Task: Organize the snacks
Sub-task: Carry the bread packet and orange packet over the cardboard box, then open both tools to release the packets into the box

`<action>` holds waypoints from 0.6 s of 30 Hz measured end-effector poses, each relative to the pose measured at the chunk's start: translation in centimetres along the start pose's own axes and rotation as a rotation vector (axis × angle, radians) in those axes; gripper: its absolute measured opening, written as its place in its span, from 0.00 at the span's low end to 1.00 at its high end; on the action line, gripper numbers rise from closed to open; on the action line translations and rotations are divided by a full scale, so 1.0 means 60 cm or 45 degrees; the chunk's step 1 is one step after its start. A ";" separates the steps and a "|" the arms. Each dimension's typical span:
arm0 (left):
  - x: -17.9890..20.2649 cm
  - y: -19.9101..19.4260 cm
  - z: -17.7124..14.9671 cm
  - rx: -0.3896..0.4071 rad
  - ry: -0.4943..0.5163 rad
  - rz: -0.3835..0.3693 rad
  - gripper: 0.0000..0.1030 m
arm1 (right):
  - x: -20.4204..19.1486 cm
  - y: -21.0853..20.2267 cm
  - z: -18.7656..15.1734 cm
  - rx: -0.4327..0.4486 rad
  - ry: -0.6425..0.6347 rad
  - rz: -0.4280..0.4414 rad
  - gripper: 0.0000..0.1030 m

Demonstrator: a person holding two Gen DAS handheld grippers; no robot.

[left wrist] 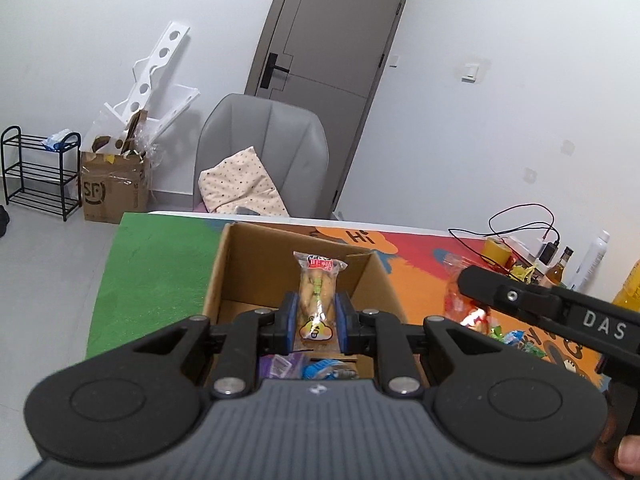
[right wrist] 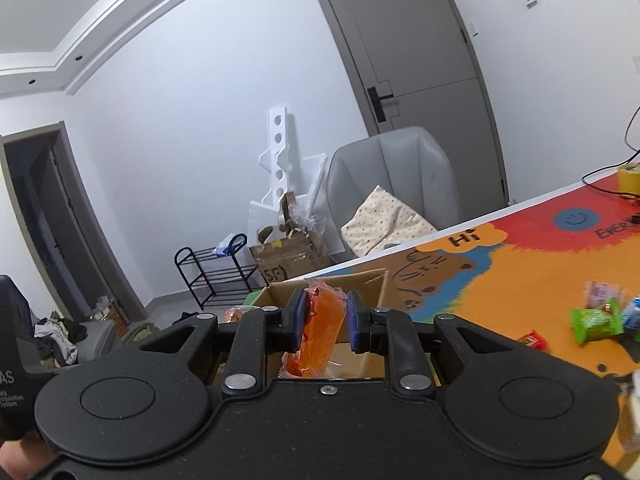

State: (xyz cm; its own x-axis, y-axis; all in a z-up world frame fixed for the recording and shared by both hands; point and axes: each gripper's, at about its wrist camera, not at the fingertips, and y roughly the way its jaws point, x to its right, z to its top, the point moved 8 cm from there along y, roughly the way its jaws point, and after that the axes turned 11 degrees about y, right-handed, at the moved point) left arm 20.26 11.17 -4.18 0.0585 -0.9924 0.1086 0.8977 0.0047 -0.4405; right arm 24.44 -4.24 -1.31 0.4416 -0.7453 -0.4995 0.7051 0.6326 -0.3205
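Observation:
My left gripper (left wrist: 316,320) is shut on a clear packet of yellowish snack with a red label (left wrist: 318,300), held over the open cardboard box (left wrist: 244,264). A purple and a blue wrapper (left wrist: 320,370) lie inside the box below it. My right gripper (right wrist: 326,320) is shut on a clear packet with orange contents (right wrist: 322,324), at the near edge of the same box (right wrist: 360,280). In the left wrist view the right gripper's black body (left wrist: 560,312) reaches in from the right with that orange packet (left wrist: 464,300) ahead of it.
Loose snacks (right wrist: 596,320) lie on the colourful mat (right wrist: 500,280) to the right of the box. Yellow tape (left wrist: 496,250), bottles (left wrist: 560,268) and black cables stand at the table's far right. A grey chair (left wrist: 264,148) with a cushion is behind the table.

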 end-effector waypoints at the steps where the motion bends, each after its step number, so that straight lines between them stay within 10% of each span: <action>1: -0.005 0.004 -0.001 -0.004 -0.003 0.003 0.18 | -0.004 0.006 -0.001 -0.005 -0.001 0.000 0.19; 9: -0.041 0.034 -0.007 -0.057 -0.044 0.060 0.26 | -0.013 0.035 -0.003 -0.023 0.022 0.054 0.30; 18: 0.000 0.023 -0.006 -0.043 0.000 0.067 0.72 | 0.051 -0.031 0.008 0.026 0.105 -0.030 0.43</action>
State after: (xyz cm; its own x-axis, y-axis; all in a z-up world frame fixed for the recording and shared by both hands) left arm 21.32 11.14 -5.11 0.1054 -0.9909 0.0842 0.8780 0.0529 -0.4758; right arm 24.73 -7.82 -1.86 0.3781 -0.7394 -0.5571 0.7264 0.6100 -0.3167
